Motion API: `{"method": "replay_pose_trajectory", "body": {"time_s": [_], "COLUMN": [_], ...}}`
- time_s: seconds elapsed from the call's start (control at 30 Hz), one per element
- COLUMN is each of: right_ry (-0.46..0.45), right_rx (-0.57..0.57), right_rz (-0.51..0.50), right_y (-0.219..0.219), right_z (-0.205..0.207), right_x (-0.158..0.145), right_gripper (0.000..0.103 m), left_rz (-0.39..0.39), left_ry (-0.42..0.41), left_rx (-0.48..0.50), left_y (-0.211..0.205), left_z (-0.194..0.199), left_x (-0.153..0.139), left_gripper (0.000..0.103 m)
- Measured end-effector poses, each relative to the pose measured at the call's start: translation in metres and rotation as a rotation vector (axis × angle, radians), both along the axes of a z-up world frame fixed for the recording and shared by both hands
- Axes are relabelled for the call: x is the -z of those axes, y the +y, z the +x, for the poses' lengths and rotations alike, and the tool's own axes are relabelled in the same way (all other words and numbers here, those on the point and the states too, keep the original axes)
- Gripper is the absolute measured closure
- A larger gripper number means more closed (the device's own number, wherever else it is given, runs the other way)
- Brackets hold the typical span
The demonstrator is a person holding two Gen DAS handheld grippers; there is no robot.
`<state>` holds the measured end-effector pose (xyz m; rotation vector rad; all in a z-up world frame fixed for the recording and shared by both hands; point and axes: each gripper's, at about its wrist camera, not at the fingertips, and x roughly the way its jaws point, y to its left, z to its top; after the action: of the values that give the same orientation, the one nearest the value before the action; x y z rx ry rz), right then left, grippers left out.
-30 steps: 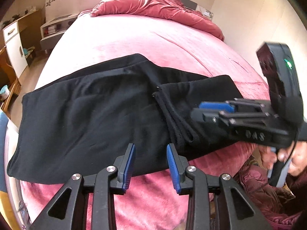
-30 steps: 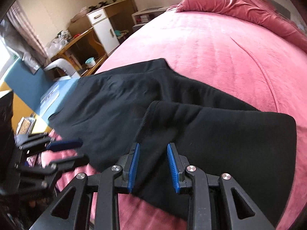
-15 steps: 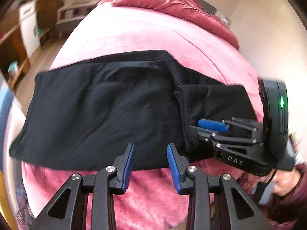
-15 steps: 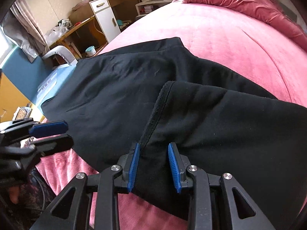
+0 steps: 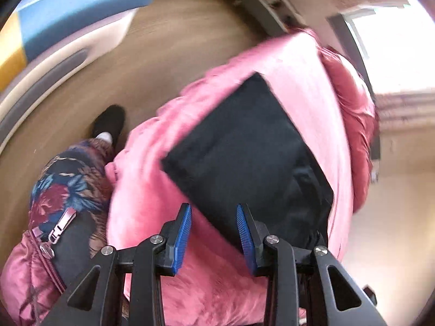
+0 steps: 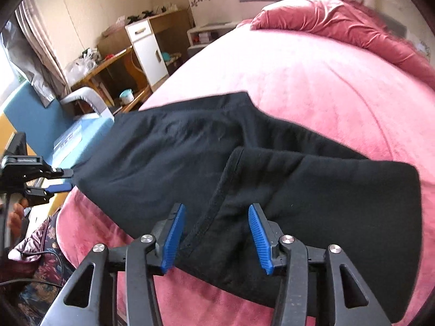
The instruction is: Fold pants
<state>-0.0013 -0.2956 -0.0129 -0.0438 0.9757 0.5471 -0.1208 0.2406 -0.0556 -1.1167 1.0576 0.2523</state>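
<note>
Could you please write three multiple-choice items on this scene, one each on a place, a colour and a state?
1. Where do the pants lie?
A. on the pink bed
B. on the floor
C. on the wooden desk

2. What colour are the pads on the right gripper?
A. red
B. blue
C. green

3. How does the right gripper stand?
A. shut on the pants
B. shut on the bedcover
C. open over the folded hem

Key: 1 A, the black cloth is spread across the pink cover; 2 B, both inner pads are blue; 3 C, the jaws stand apart with cloth showing between them.
</note>
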Motion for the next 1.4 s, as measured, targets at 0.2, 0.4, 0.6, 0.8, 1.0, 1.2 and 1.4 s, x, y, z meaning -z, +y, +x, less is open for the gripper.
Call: {"method": "replay_pose_trajectory", "body": {"time_s": [0.2, 0.4, 0.6, 0.8, 1.0, 1.2, 1.4], "right_ry": [-0.023, 0.001, 0.021, 0.035, 0.048, 0.066, 0.130], "right_rx": [0.011, 0.005, 0.003, 0.011, 0.037, 0.067, 0.080], "right_rz": [0.040, 0.034, 0.024, 0.020, 0.033, 0.101, 0.224], "right_y": [-0.006, -0.002, 0.000, 0.000, -0.005, -0.015, -0.026], "right_z": [-0.003, -0.007, -0.010, -0.011, -0.009, -0.005, 0.002], "right_x": [-0.015, -0.011, -0.005, -0.001, -0.001, -0.006, -0.008], "right_gripper": [0.040, 0.040, 0.040, 0.040, 0.040, 0.040, 0.040], "left_rz": [-0.033, -0.060, -0.023, 0.123, 0.232, 0.266, 0.309], "left_ry": [0.019, 0.016, -0.012, -0.087, -0.279, -0.471, -0.525], "left_rx": [-0.066, -0.104, -0.107, -0.031, 0.156, 0.452, 0.755], "left_y": [0.012, 0.021, 0.021, 0.008, -0.027, -0.090, -0.163], "left_z": [0.007, 0.017, 0.017, 0.024, 0.043, 0.064, 0.076], "left_x": [0.017, 0.029, 0.026, -0.003, -0.049, -0.080, -0.079], "left_gripper": [0.068, 0.068, 0.075, 0.086, 0.086, 0.086, 0.086]}}
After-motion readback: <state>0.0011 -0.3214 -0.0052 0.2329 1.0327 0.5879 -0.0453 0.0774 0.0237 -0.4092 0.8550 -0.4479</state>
